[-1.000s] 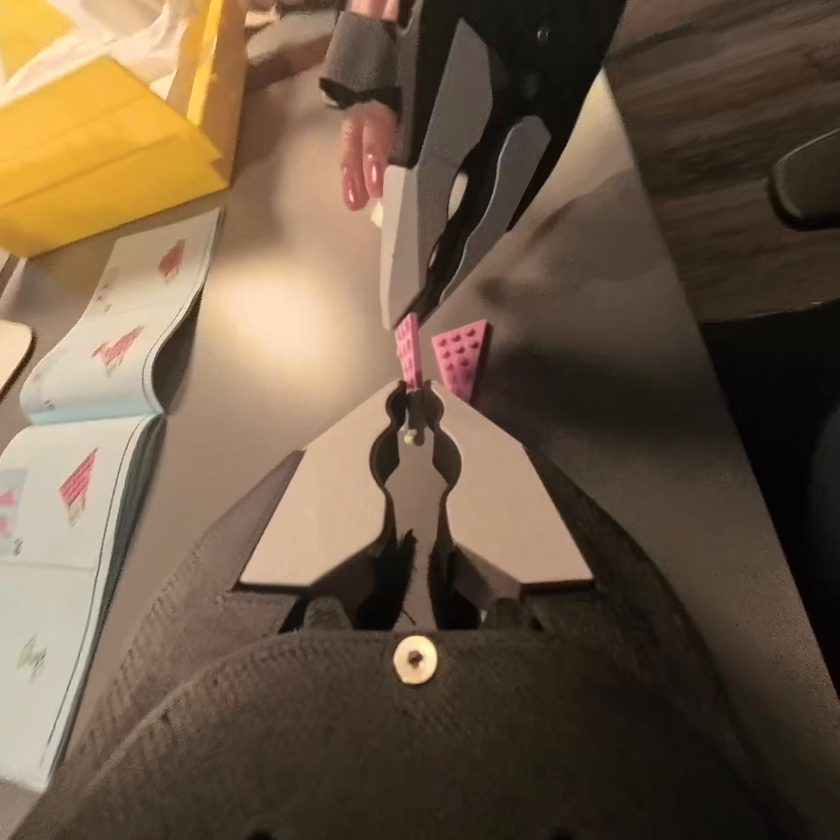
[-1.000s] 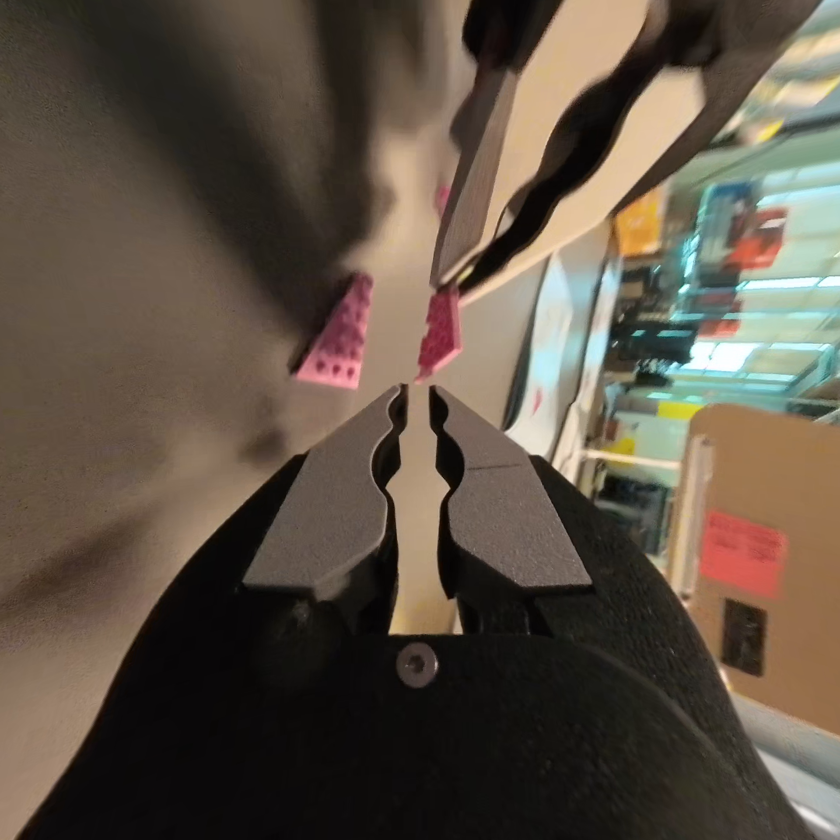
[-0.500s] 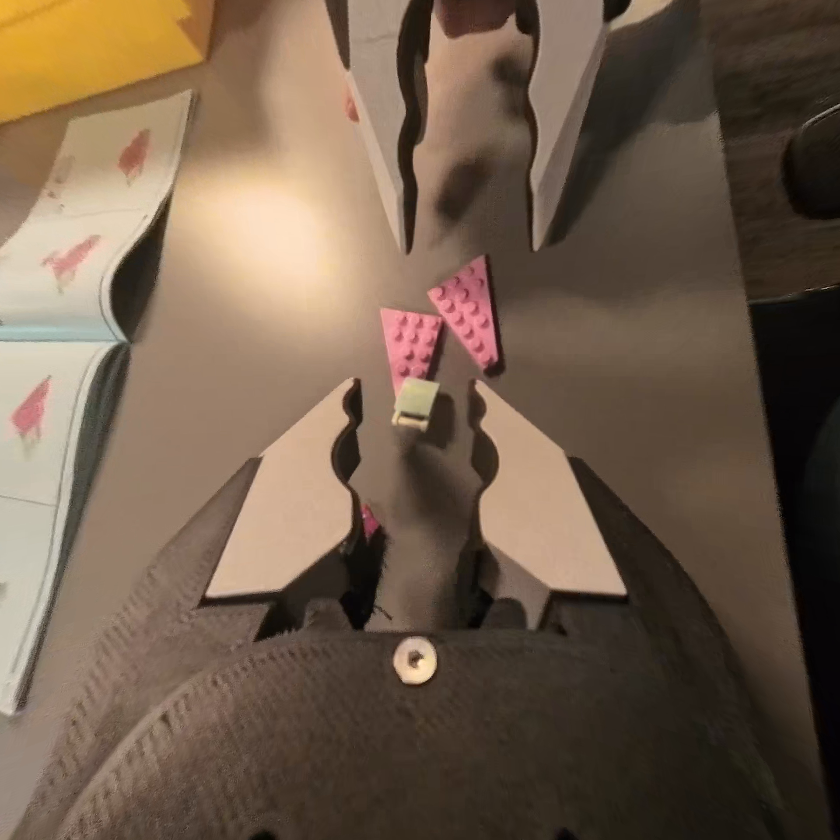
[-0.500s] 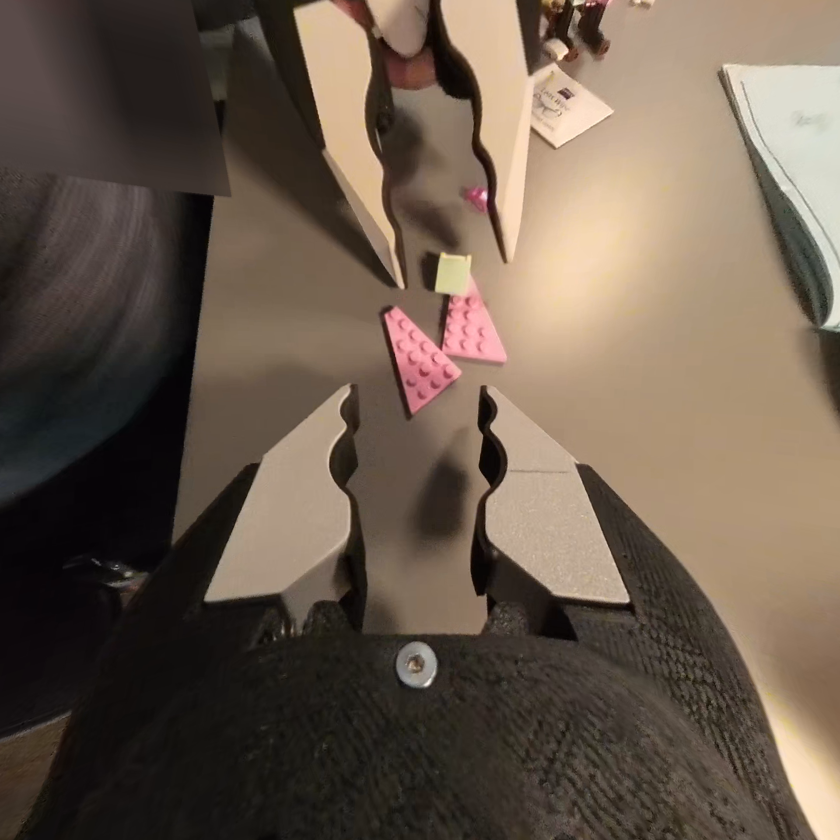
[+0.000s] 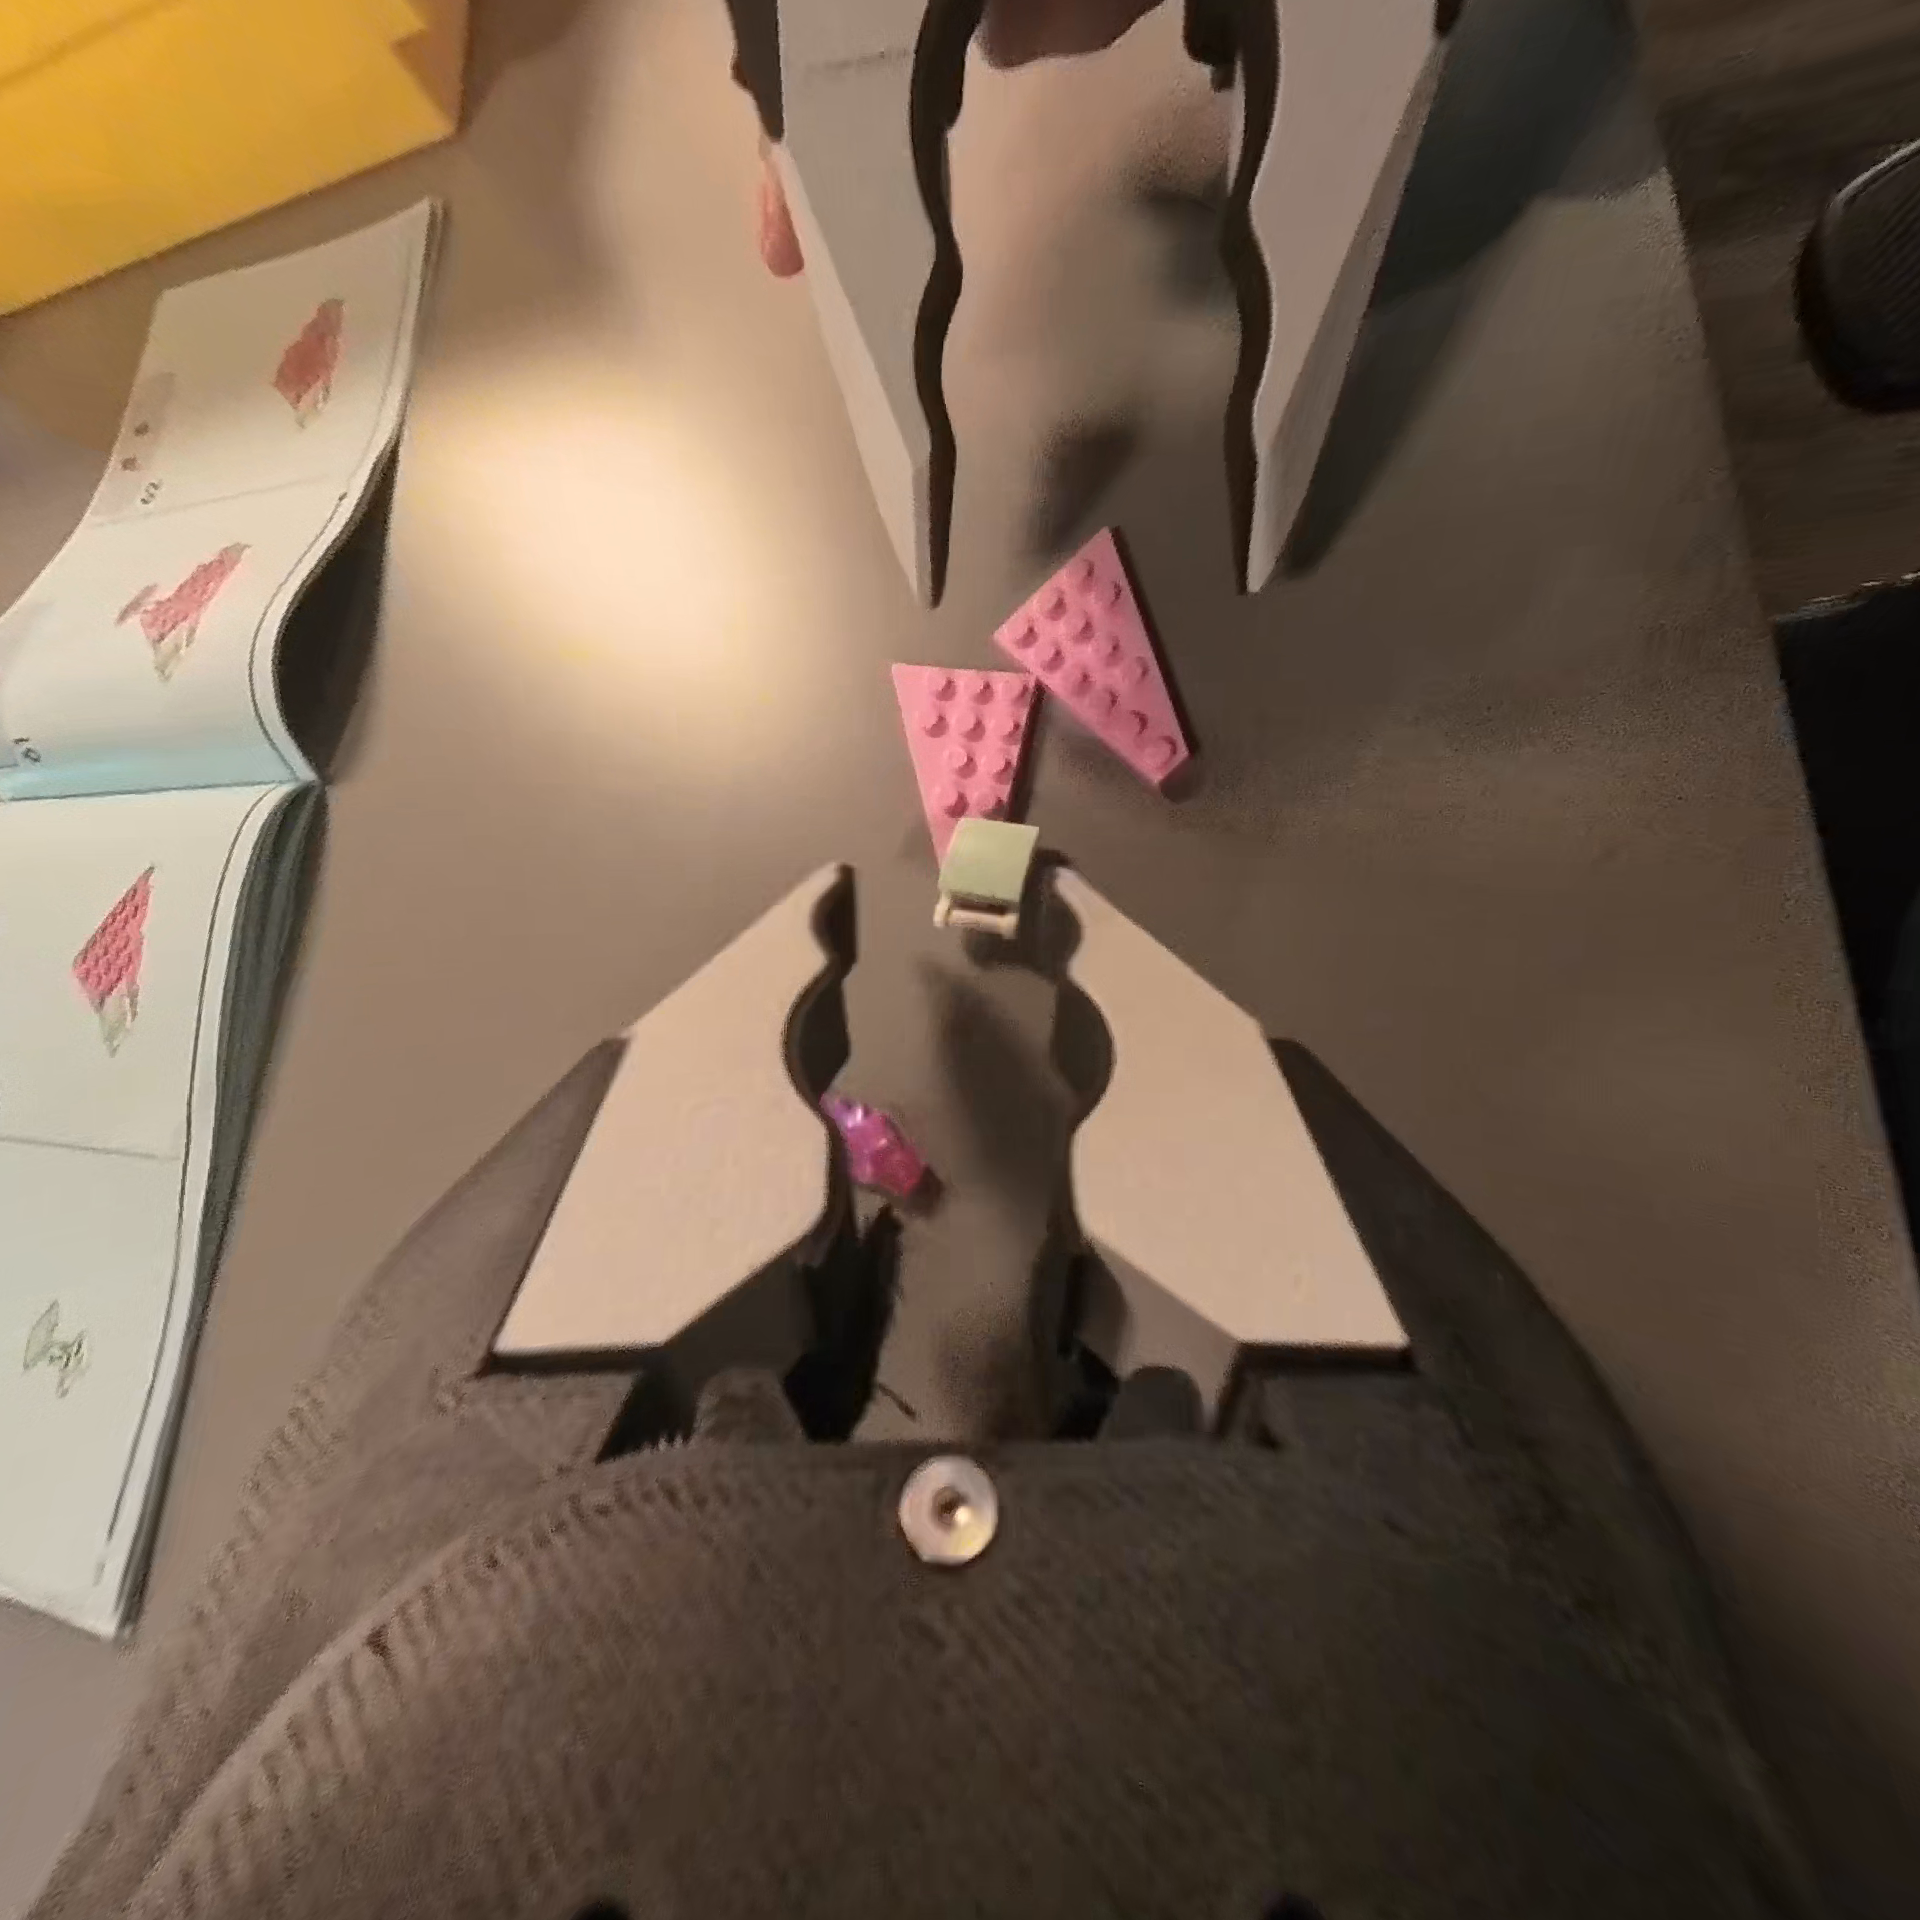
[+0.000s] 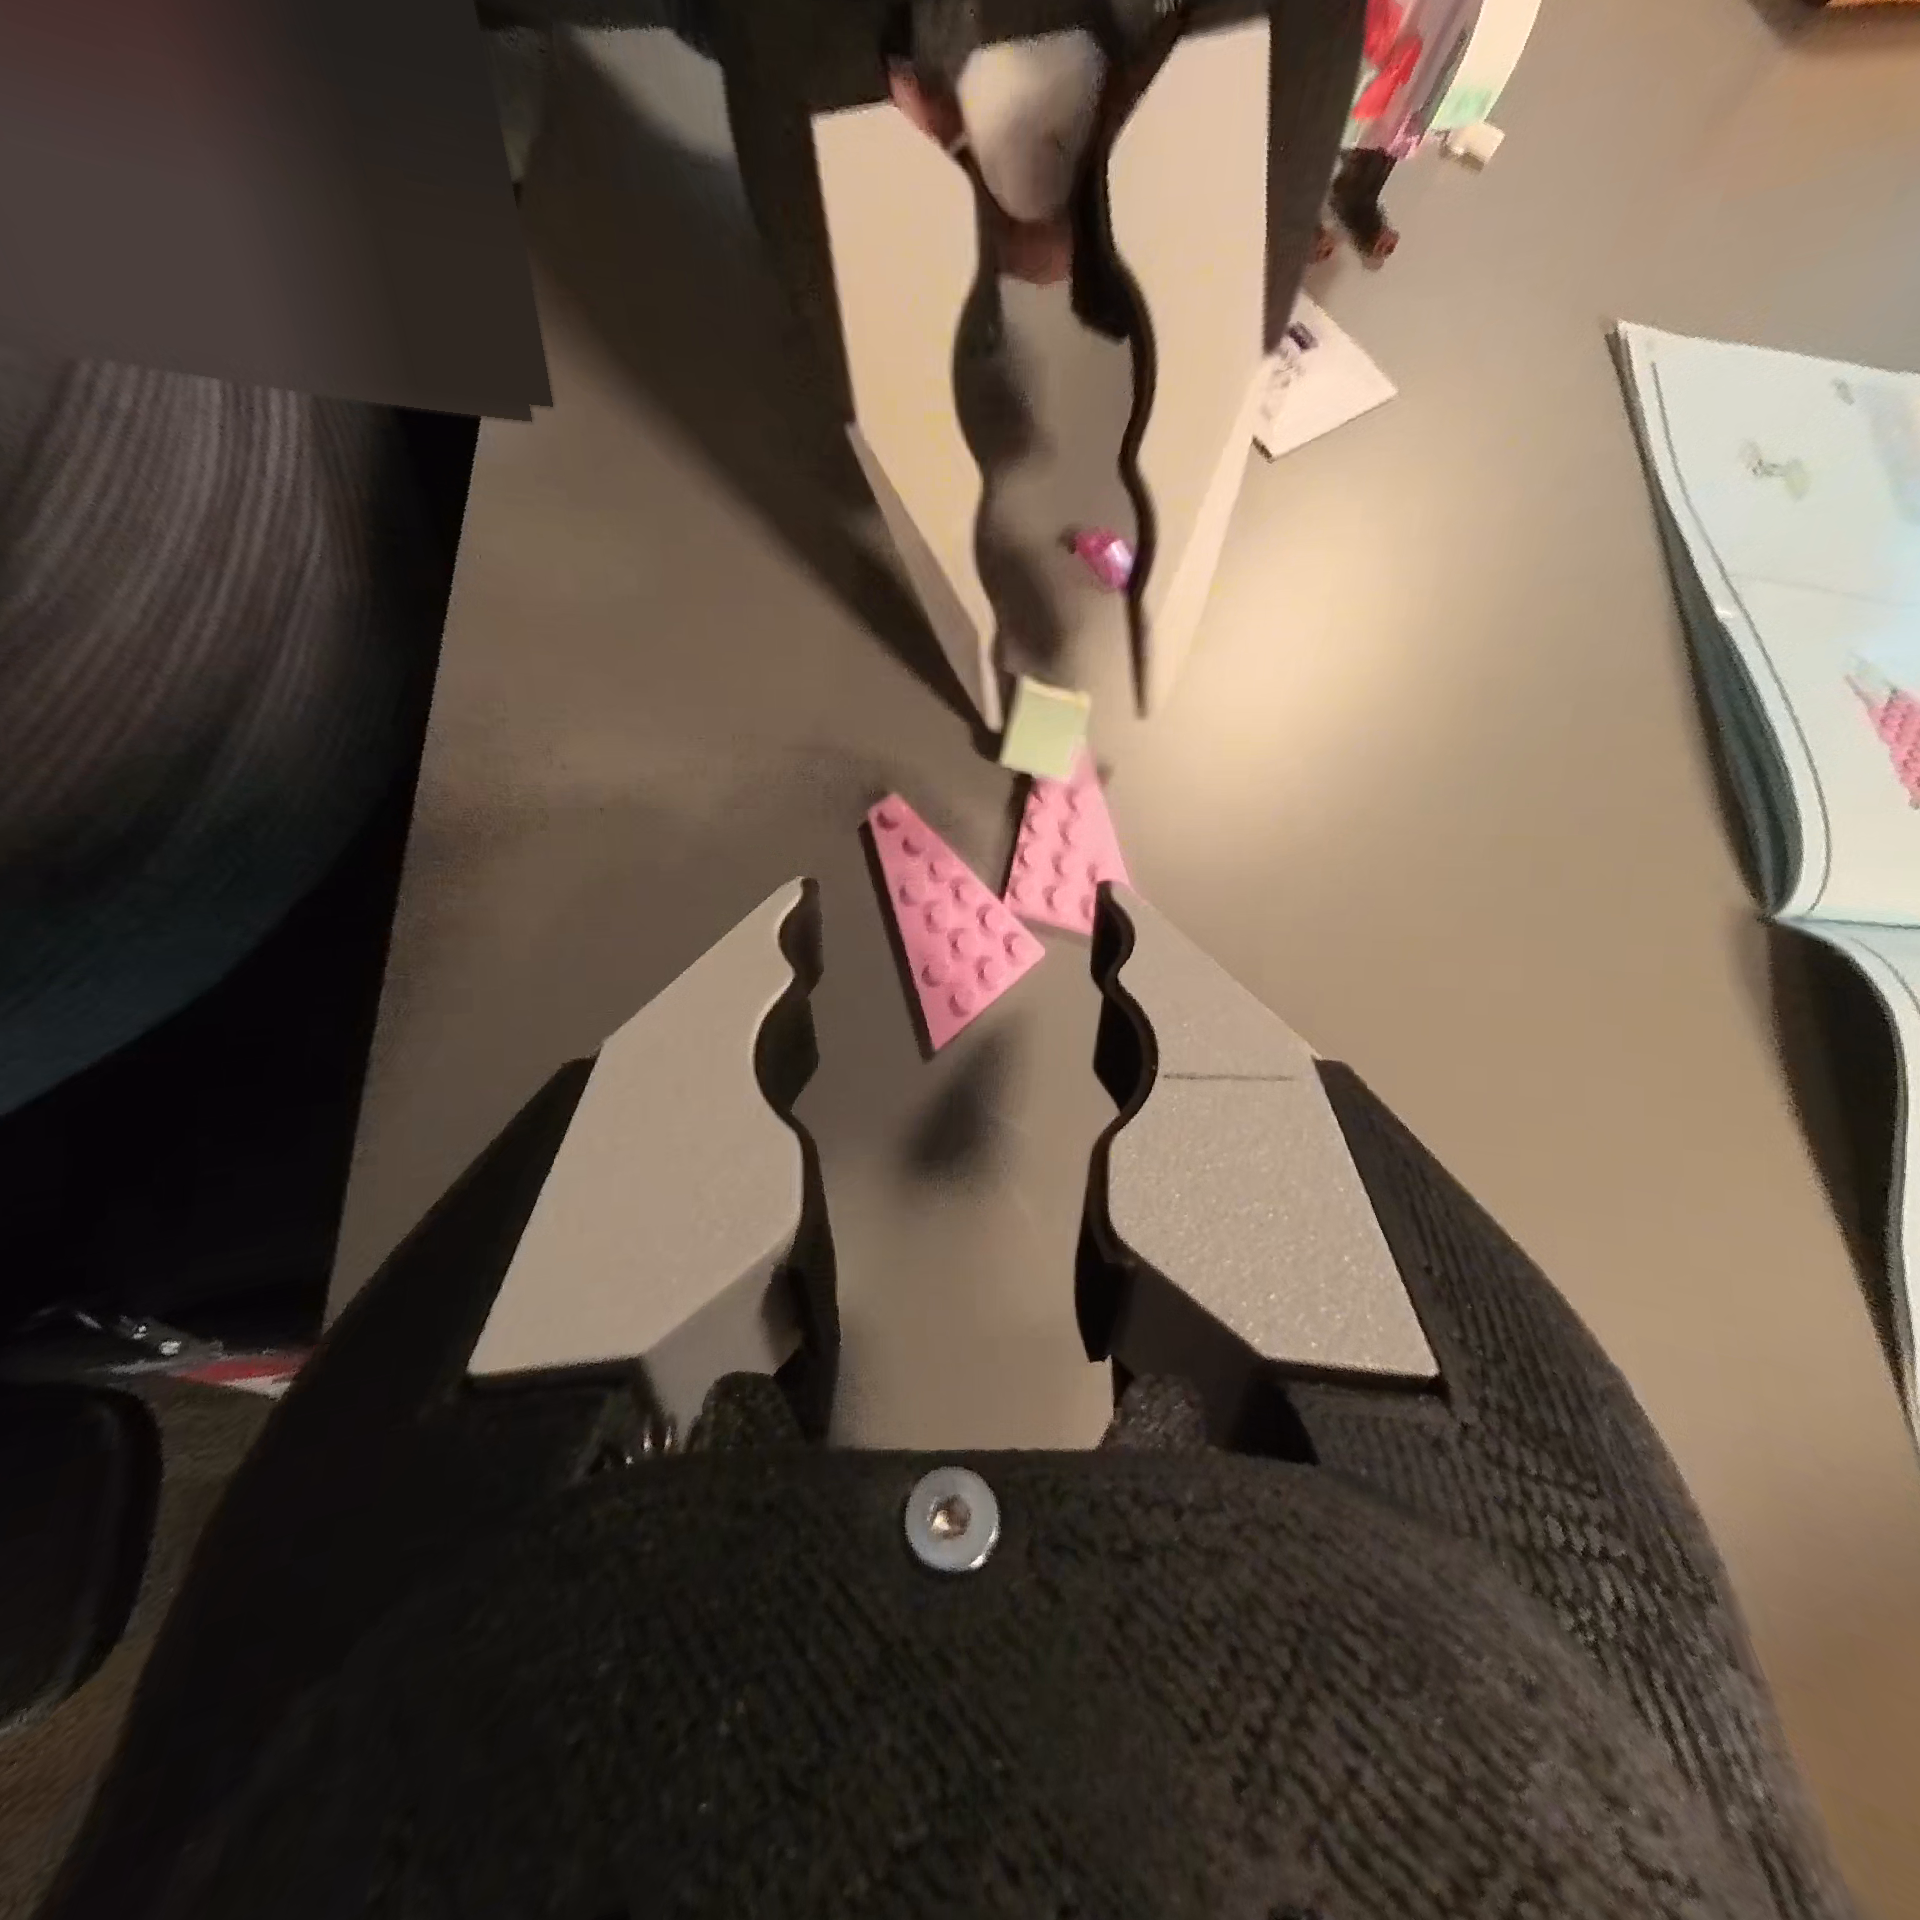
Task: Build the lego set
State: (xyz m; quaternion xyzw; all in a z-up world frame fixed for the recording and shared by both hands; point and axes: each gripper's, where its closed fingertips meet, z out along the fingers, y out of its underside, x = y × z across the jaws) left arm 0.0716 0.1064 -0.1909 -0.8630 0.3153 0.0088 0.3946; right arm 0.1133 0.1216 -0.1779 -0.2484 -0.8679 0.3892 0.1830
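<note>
Two pink wedge plates lie on the brown table [image 5: 1455, 935]. One pink plate [image 5: 966, 738] carries a small pale green piece [image 5: 987, 868] at its near end. My left gripper [image 5: 956, 894] is open, its fingertips on either side of the green piece, the right fingertip [image 5: 1075, 904] close beside it. The other pink plate [image 5: 1096, 660] lies just beyond. A magenta gem [image 5: 873, 1143] lies on the table between the left fingers. My right gripper [image 6: 956, 899] is open and empty, low over the second plate [image 6: 956, 935]. The green piece [image 6: 1044, 732] and the left gripper [image 6: 1065, 707] show opposite it.
An open instruction booklet [image 5: 156, 727] and a yellow box [image 5: 208, 104] lie to the left. The booklet [image 6: 1787, 623], a small card [image 6: 1320, 395] and toy figures [image 6: 1361, 208] show in the right wrist view. The table edge and a dark chair [image 5: 1870, 291] are at the right. Some 5 centimeters of space lies between my two pairs of fingers. The magenta gem [image 5: 873, 1143] sits 5 centimeters or so from the ends of my left fingers. The right camera catches it too, in the right wrist view [image 6: 1114, 552].
A second ago my left gripper was shut on the green piece with its pink plate, held up. Both grippers opened and the plate now lies on the table. The left jaws have since narrowed.
</note>
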